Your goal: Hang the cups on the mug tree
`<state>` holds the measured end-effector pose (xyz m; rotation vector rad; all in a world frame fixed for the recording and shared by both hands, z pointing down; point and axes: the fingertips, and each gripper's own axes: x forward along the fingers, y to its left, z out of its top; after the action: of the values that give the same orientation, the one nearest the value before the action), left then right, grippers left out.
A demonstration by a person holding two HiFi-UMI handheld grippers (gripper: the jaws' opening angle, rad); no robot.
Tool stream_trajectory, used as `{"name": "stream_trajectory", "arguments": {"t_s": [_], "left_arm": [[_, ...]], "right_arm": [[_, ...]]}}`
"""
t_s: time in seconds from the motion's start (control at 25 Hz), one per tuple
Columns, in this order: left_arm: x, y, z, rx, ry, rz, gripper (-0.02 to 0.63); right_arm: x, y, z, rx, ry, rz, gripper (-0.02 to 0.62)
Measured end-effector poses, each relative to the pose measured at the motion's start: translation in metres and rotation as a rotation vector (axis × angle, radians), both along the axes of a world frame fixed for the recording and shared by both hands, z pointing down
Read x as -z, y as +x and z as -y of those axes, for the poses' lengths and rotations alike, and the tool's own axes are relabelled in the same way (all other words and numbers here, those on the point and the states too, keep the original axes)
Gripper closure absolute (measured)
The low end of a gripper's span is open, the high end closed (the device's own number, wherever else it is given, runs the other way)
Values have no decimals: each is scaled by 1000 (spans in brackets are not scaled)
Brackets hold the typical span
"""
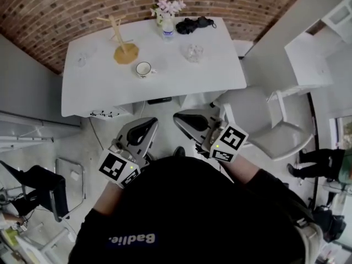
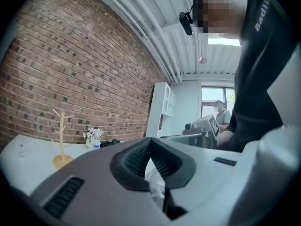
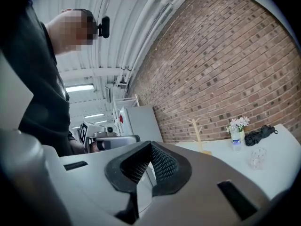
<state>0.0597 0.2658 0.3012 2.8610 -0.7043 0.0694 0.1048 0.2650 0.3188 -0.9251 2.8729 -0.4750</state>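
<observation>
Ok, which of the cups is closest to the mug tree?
The white mug, just off the mug tree's round base on the near side. The clear glass cup stands farther off to the right.

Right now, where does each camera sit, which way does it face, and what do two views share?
Head view: on the person's head, facing steeply down at the white table, mug tree and white cup; left gripper, right gripper and dark shirt show.
Left gripper view: on the left gripper, level, toward the brick wall; its shut fingers and the shirt show.
Right gripper view: likewise on the right gripper; shut fingers, shirt.
Shared: all three see the mug tree.
</observation>
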Motion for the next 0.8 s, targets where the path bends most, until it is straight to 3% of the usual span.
{"name": "stream_trajectory", "arguments": {"t_s": [0.44,0.8], "left_arm": [[-18,-2,36,68,-9,5,611],[-36,-31,106,15,-7,62,611]], "right_arm": [[-19,20,39,-29,-26,-5,566],[-18,-5,108,-113,-32,-41,566]]}}
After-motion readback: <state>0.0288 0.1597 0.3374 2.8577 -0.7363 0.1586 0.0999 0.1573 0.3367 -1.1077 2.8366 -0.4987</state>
